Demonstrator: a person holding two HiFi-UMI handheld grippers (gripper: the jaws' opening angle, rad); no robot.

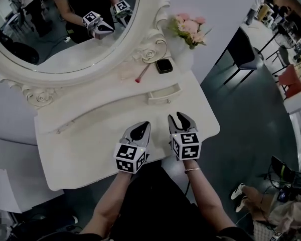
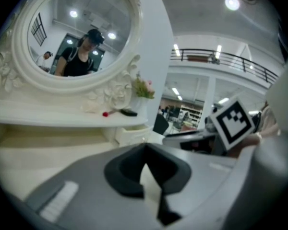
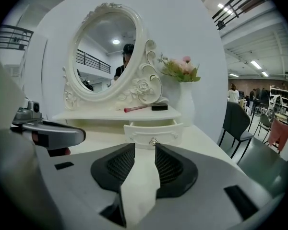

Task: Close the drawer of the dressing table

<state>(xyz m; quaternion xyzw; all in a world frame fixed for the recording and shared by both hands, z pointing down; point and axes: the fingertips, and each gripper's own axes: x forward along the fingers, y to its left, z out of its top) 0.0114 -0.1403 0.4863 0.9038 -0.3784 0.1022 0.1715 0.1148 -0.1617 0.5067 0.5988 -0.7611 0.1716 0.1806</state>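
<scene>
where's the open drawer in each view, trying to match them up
Head view: the drawer sits right of centre, pulled out from the table's raised back part.
Left gripper view: small, just left of centre.
Right gripper view: centre, its knob facing the camera.
Shared landmark: the pink flowers, above and right of the drawer in all three.

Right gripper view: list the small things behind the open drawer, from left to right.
red stick → black case → white vase of pink flowers
</scene>
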